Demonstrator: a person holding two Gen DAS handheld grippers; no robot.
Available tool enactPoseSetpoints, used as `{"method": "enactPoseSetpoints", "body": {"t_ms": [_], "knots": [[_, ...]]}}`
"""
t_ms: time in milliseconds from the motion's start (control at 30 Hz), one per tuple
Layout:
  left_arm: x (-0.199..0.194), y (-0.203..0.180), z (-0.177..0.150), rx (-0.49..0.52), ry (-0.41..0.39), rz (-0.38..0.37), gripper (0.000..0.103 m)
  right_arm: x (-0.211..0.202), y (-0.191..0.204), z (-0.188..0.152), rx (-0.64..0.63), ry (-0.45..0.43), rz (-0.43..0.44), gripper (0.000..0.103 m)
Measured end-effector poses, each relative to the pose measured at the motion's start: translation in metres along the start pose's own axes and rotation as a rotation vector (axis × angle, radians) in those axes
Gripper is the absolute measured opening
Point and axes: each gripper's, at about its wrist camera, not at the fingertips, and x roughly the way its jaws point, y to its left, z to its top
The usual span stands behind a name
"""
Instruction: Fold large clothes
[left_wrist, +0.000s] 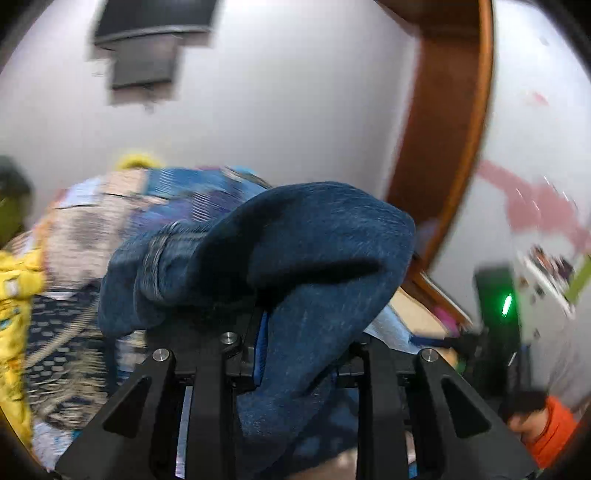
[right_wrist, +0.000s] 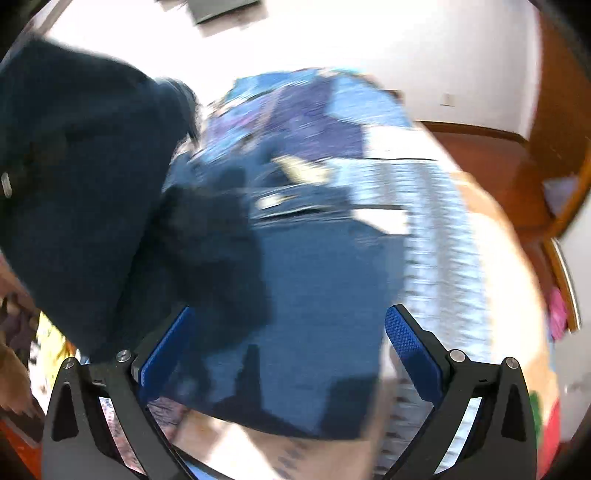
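Matt blue denim jeans (left_wrist: 303, 251) with a coarse weave, textured blue rubbery pads (right_wrist: 410, 350) at five o'clock, matt black plastic gripper (right_wrist: 284, 354) arms — shiny metal screws, glossy brown wooden frame (left_wrist: 443, 129) at two o'clock, patterned cloth bedcover (right_wrist: 424, 221).

Beyond the fingers there is a white wall (left_wrist: 295, 92) with a dark blurred fixture (left_wrist: 147, 44) high on it. To the right of the fingers stands a brown wooden frame (left_wrist: 443, 129). Under them lies a patterned blue bedspread (right_wrist: 369, 122).
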Motion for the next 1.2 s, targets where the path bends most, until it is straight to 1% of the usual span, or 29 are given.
{"method": "enactPoseSetpoints", "body": {"t_ms": [33, 67, 133, 233, 300, 367, 433, 500, 633, 667, 700, 733, 800, 867, 933, 1000, 1067, 1133, 1200], "knots": [[0.013, -0.011, -0.004, 0.007, 0.037, -0.033, 0.024, -0.009, -0.016, -0.001, 0.024, -0.017, -0.028, 0.102], [0.028, -0.022, -0.01, 0.014, 0.095, -0.07, 0.024, -0.014, -0.026, -0.001, 0.041, -0.029, -0.051, 0.102], [0.055, -0.041, -0.024, 0.033, 0.209, -0.11, 0.024, -0.027, -0.049, -0.003, 0.07, -0.048, -0.105, 0.102], [0.079, -0.058, -0.046, 0.067, 0.313, -0.126, 0.024, -0.038, -0.071, -0.003, 0.097, -0.049, -0.154, 0.102], [0.088, -0.062, -0.061, 0.064, 0.353, -0.152, 0.024, -0.045, -0.077, -0.003, 0.098, -0.062, -0.168, 0.102], [0.092, -0.069, -0.073, 0.114, 0.39, -0.15, 0.024, -0.056, -0.078, -0.007, 0.094, -0.071, -0.176, 0.102], [0.089, -0.071, -0.076, 0.156, 0.392, -0.131, 0.025, -0.063, -0.074, -0.008, 0.086, -0.084, -0.177, 0.102], [0.084, -0.071, -0.074, 0.184, 0.393, -0.109, 0.028, -0.066, -0.069, -0.007, 0.064, -0.094, -0.169, 0.102], [0.064, -0.071, -0.07, 0.202, 0.414, -0.078, 0.035, -0.069, -0.054, -0.003, 0.002, -0.117, -0.152, 0.102], [0.057, -0.074, -0.069, 0.2, 0.412, -0.086, 0.041, -0.072, -0.052, -0.005, -0.008, -0.122, -0.146, 0.102], [0.051, -0.072, -0.069, 0.196, 0.409, -0.094, 0.05, -0.074, -0.046, -0.004, -0.022, -0.13, -0.136, 0.102], [0.044, -0.072, -0.07, 0.192, 0.405, -0.094, 0.056, -0.075, -0.043, -0.004, -0.032, -0.137, -0.126, 0.102], [0.029, -0.066, -0.07, 0.18, 0.379, -0.106, 0.081, -0.076, -0.036, -0.003, -0.047, -0.146, -0.104, 0.102], [0.014, -0.057, -0.065, 0.16, 0.334, -0.092, 0.086, -0.075, -0.029, -0.003, -0.058, -0.152, -0.071, 0.102], [0.001, -0.048, -0.06, 0.135, 0.307, -0.08, 0.087, -0.07, -0.022, -0.003, -0.067, -0.147, -0.053, 0.102], [-0.011, -0.031, -0.054, 0.101, 0.276, -0.031, 0.088, -0.062, -0.016, -0.003, -0.072, -0.131, -0.048, 0.102], [-0.015, -0.004, -0.05, 0.07, 0.25, 0.058, 0.092, -0.052, -0.01, -0.003, -0.076, -0.1, -0.031, 0.102], [-0.016, 0.018, -0.05, 0.04, 0.247, 0.135, 0.092, -0.04, -0.003, -0.002, -0.095, -0.067, -0.005, 0.102], [-0.008, 0.046, -0.051, -0.013, 0.268, 0.198, 0.092, -0.027, 0.006, 0.002, -0.135, -0.037, 0.013, 0.102]]}}
